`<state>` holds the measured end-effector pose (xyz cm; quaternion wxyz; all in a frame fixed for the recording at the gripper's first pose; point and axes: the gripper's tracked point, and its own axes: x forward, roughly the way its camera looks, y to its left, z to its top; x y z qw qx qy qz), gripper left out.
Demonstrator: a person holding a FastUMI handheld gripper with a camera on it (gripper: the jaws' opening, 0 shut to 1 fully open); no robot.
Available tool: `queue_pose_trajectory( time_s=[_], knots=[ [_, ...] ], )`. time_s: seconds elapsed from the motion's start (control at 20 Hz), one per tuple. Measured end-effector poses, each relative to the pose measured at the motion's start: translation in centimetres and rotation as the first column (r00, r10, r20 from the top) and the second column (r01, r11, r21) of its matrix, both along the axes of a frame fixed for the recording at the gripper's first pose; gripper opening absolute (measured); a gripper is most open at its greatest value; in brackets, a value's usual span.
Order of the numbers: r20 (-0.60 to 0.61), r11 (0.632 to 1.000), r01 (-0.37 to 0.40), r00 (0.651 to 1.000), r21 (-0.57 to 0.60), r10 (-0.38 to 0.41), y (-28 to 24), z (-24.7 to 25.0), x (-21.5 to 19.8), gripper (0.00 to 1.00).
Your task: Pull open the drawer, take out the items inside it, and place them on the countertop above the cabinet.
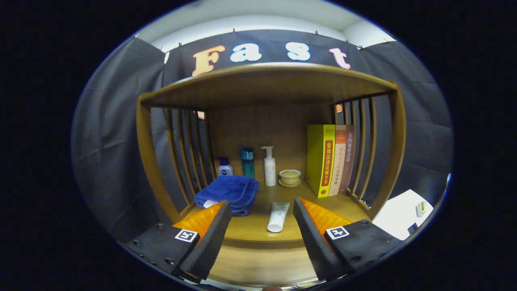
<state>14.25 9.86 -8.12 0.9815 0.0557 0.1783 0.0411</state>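
My gripper stands open in front of a wooden cabinet, with nothing between its fingers. On the countertop between the fingertips lies a white tube, its cap toward me. A folded blue towel rests beside the left finger, with a small white item at its near edge, partly hidden by that finger. The wooden front below the countertop's lip shows between the fingers; I cannot tell if it is a drawer front or whether it is open.
At the back of the countertop stand a small white and blue bottle, a teal bottle, a white pump bottle and a lidded cup on a saucer. Three books lean at the right. A shelf roofs the space; slatted sides enclose it.
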Motion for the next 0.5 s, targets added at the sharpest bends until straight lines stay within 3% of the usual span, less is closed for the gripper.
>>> queue_pose_trajectory(
  time_s=[0.25, 0.35, 0.5],
  knots=[
    [0.179, 0.996, 0.070, 0.981, 0.059, -0.079, -2.2, 2.7, -4.3, 0.99],
    [0.224, 0.997, 0.044, 0.973, 0.059, -0.056, -1.7, 2.6, -6.2, 0.99],
    [0.187, 0.996, 0.002, 0.982, 0.084, -0.018, -0.3, 0.4, -10.2, 0.98]
  ],
)
